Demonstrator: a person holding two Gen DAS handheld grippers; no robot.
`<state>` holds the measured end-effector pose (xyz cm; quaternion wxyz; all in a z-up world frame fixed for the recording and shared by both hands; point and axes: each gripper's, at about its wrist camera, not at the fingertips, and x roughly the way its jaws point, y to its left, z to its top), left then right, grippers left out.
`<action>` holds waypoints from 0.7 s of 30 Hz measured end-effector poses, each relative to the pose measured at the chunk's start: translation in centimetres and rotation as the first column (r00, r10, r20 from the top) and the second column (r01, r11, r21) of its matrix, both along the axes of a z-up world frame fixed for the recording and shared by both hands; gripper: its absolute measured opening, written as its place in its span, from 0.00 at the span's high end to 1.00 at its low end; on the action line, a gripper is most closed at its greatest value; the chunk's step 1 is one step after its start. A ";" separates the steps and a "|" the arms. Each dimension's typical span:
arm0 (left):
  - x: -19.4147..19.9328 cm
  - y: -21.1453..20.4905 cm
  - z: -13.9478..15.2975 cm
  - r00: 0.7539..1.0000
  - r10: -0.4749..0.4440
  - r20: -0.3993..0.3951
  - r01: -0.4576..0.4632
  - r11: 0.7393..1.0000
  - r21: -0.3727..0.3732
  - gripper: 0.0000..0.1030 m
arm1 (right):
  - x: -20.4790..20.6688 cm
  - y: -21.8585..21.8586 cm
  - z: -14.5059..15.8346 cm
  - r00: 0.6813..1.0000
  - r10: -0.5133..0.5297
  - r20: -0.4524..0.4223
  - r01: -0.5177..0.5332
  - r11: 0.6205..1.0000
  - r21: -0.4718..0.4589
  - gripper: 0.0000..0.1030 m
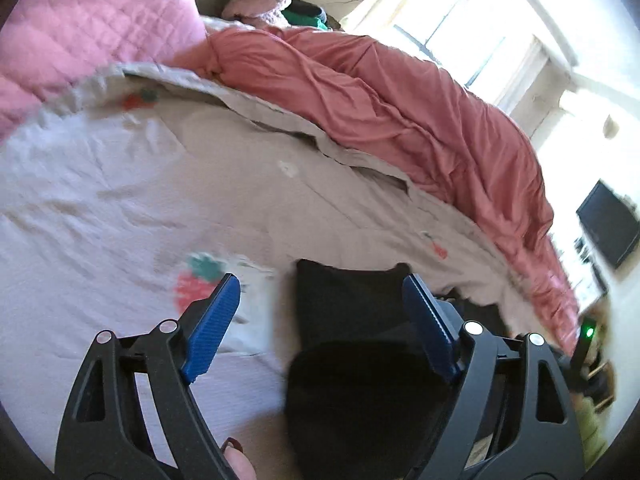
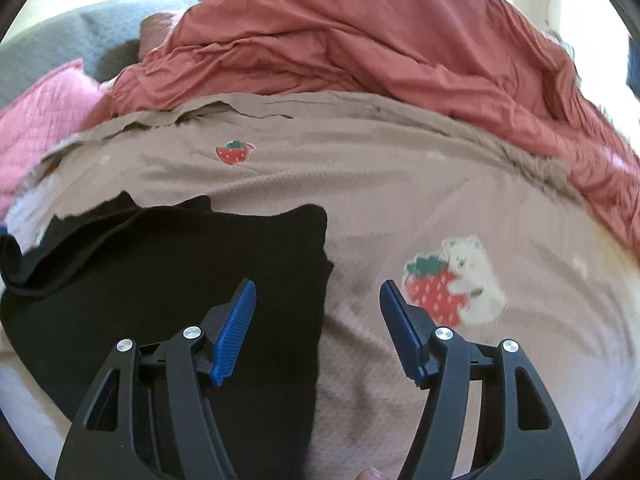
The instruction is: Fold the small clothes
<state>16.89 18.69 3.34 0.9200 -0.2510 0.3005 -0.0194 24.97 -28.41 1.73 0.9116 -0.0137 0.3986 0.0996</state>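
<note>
On the strawberry-print bedspread (image 2: 360,200), both tongs (image 1: 320,308) (image 2: 318,312) gape wide, empty, over the black garment (image 2: 180,272).

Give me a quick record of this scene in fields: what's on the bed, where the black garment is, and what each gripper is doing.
surface: beige bedspread with strawberry prints
garment: black garment, lying on the bedspread, partly folded
left gripper: open, holding nothing, over the left edge of the black garment
right gripper: open, holding nothing, straddling the garment's right edge
behind: rumpled red blanket along the far side
also on bed: pink quilt
print near right gripper: strawberry with white bear
</note>
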 end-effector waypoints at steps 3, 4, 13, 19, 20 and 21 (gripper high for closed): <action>-0.9 -0.4 1.2 0.993 -0.111 0.034 0.111 0.994 -0.005 0.26 | -1.1 0.6 0.3 1.000 0.005 -0.004 -0.005 0.997 0.075 0.39; -1.4 -1.7 2.1 0.988 -0.144 0.052 0.139 0.985 0.101 0.26 | -1.5 0.9 0.5 1.000 0.015 0.001 -0.015 0.997 0.080 0.39; -2.1 -11.6 -0.9 0.945 -0.304 -0.120 0.301 0.663 0.686 0.20 | -4.5 4.7 1.0 0.991 0.132 0.010 -0.133 0.986 0.101 0.21; 2.1 -10.5 -2.6 0.979 -0.159 -0.125 0.201 0.698 0.687 0.17 | -4.5 6.0 0.3 0.988 0.152 -0.011 -0.150 0.982 0.114 0.21; 2.9 -9.3 -2.6 0.986 -0.114 -0.117 0.163 0.756 0.634 0.17 | -4.5 6.0 0.2 0.988 0.152 -0.012 -0.150 0.982 0.113 0.21; 3.7 -7.5 -2.7 0.990 -0.068 -0.121 0.125 0.816 0.565 0.17 | -4.4 6.0 0.2 0.989 0.148 -0.014 -0.146 0.983 0.111 0.21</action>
